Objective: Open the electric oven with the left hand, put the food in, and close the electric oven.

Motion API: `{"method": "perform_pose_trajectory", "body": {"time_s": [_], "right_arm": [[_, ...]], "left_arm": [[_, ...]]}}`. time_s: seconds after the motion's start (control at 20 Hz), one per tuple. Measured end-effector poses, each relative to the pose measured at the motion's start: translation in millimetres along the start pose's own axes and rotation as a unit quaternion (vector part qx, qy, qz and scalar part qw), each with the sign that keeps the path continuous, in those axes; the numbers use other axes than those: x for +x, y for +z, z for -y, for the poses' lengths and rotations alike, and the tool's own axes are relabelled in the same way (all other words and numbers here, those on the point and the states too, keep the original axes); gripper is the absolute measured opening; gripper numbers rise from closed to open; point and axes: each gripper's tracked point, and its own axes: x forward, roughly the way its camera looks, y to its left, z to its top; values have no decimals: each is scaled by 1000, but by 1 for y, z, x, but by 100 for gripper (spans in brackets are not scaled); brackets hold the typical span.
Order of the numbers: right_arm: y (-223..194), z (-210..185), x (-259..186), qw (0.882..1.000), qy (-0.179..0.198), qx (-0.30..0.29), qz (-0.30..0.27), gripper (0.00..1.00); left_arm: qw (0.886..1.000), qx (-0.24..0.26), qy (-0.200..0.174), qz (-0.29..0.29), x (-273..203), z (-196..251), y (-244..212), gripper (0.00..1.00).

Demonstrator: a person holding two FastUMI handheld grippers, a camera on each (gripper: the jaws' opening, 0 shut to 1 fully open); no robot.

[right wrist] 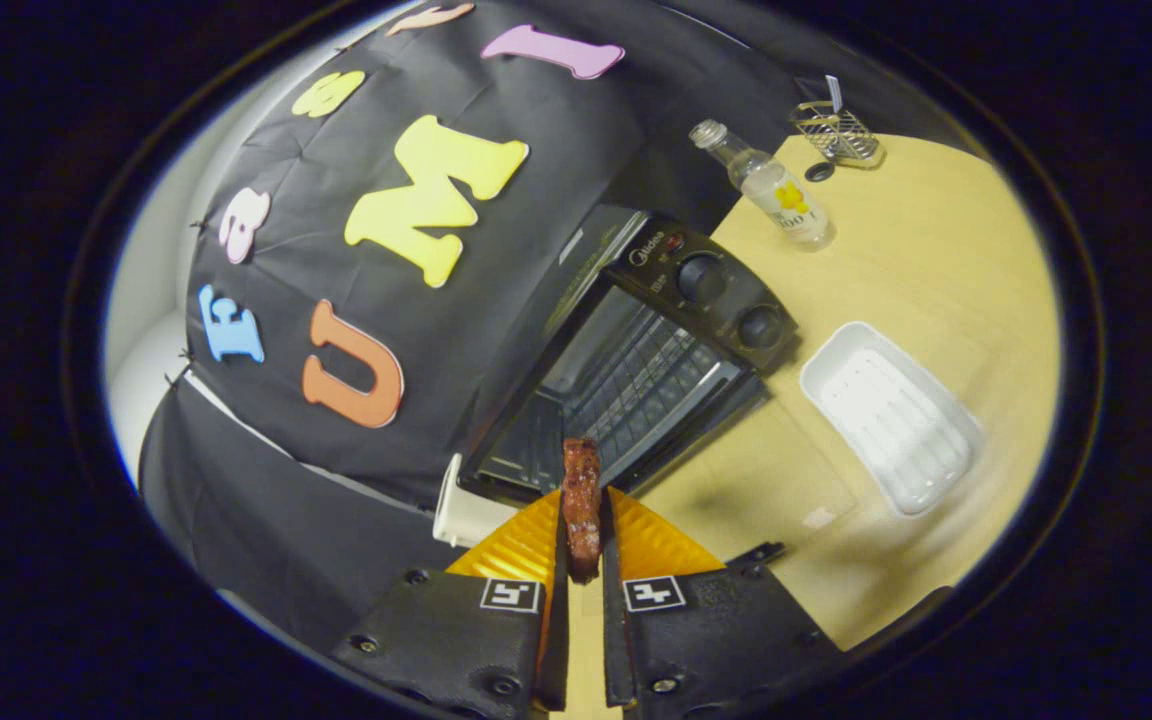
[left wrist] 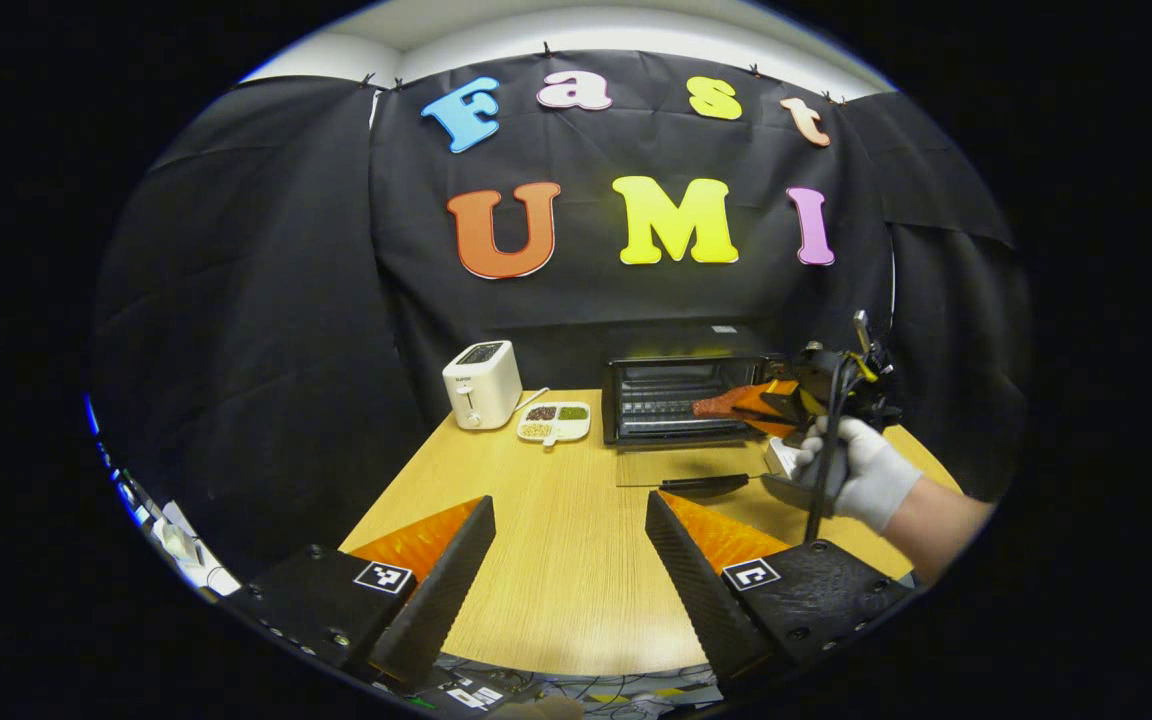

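A: We read "Midea" on the electric oven (right wrist: 636, 350), above its two knobs; the bottle (right wrist: 771, 185) label is too blurred.

B: The oven door hangs open on the wooden tabletop (left wrist: 556, 560). Our right claw (right wrist: 583, 525) clamps the food (right wrist: 582, 500) at the oven's mouth, twelve o'clock. Our left claw (left wrist: 568, 560) stands apart, empty. A white tray (right wrist: 891, 415) lies at three o'clock.

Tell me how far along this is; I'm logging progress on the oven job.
Done: the oven door lies open. In hand: the right gripper is shut on the food, held at the oven mouth. The left gripper hangs open, back from the oven. Left: set the food on the rack, then close the door.
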Motion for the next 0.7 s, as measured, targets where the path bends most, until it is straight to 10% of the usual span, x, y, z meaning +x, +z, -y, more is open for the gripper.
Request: {"method": "perform_pose_trajectory", "body": {"time_s": [0.7], "right_arm": [[14,17,147,992,-34,84,92,17]], "left_arm": [[998,-28,39,-40,33,-23,-7,97]]}}
